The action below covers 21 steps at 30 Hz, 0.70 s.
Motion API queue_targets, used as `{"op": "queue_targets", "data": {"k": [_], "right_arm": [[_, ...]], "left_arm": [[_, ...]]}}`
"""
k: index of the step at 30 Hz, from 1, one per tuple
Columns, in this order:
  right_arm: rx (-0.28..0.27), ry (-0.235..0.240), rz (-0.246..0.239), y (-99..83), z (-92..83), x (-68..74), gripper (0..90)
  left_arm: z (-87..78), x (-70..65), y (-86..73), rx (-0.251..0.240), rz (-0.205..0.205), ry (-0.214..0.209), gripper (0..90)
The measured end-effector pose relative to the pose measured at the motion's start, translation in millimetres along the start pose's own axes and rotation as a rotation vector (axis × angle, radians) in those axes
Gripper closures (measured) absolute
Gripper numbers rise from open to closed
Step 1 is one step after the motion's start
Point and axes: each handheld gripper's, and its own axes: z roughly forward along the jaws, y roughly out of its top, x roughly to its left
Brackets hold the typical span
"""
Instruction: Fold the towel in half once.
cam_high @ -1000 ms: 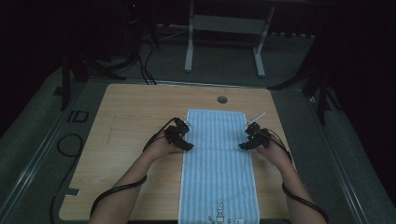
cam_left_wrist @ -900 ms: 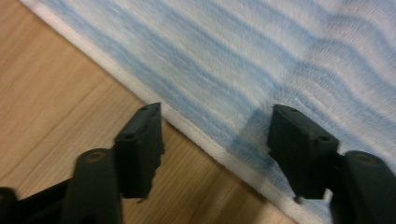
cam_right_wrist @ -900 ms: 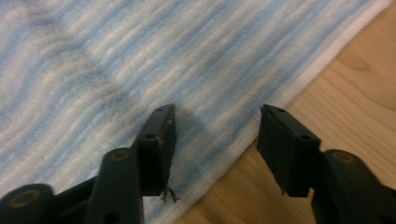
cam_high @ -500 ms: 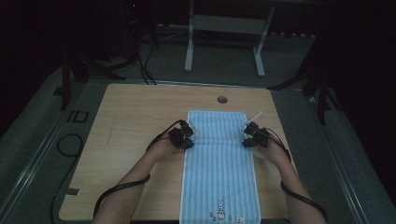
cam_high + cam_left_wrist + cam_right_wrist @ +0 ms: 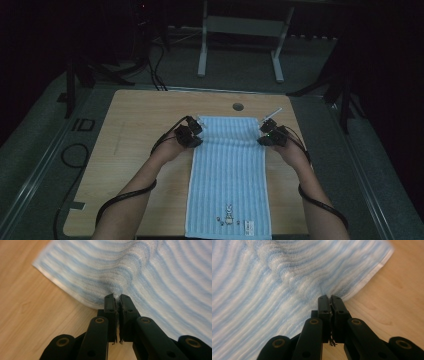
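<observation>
A light blue striped towel (image 5: 227, 175) lies lengthwise on the wooden table (image 5: 135, 150), a small rabbit motif at its near end. My left gripper (image 5: 194, 136) pinches the towel's left edge near the far corner. In the left gripper view, the gripper (image 5: 117, 297) has cloth (image 5: 155, 272) bunched at its closed tips. My right gripper (image 5: 265, 137) holds the right edge; its jaws have just been closing. In the right gripper view, the gripper (image 5: 329, 298) has its tips clamped on a fold of towel (image 5: 274, 277). The far end is puckered and raised a little.
A round cable hole (image 5: 238, 106) sits in the table beyond the towel's far edge. Bare wood lies on both sides of the towel. A white metal stand (image 5: 240, 30) is on the floor behind the table, and cables (image 5: 75, 155) trail at the left.
Both grippers have closed on the towel's side edges and risen slightly. The far part of the towel, flat before, now wrinkles between them.
</observation>
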Motion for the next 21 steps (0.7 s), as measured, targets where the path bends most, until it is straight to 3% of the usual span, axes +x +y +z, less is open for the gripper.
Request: {"op": "queue_targets", "data": {"k": [1, 6, 7, 10, 14, 17, 21], "right_arm": [[-0.011, -0.001, -0.008, 1.4, -6.3, 1.6, 87.3], [-0.095, -0.009, -0.059, 5.4, -44.1, 16.0, 87.3], [-0.111, -0.007, -0.072, 4.5, -51.4, 20.8, 87.3], [-0.144, -0.006, -0.109, -4.8, -66.4, 42.0, 87.3], [-0.148, 0.015, -0.148, -28.6, -67.1, 73.1, 87.2], [-0.125, 0.049, -0.157, -47.6, -58.6, 91.8, 87.2], [-0.105, 0.084, -0.160, -62.3, -48.5, 104.3, 87.2]], "left_arm": [[-7.3, 0.9, 0.1, -0.011, -0.014, 0.003, 85.4], [-46.8, -3.9, -6.6, -0.080, 0.001, 0.023, 85.0], [-53.6, -6.7, -10.3, -0.090, -0.006, 0.019, 84.9], [-67.8, -20.8, -25.6, -0.092, 0.027, 0.023, 84.6], [-73.7, -43.7, -54.5, -0.077, 0.059, 0.000, 84.3], [-68.4, -59.5, -77.0, -0.044, 0.068, -0.047, 83.7], [-59.8, -74.1, -94.2, 0.007, 0.088, -0.081, 82.8]]}}
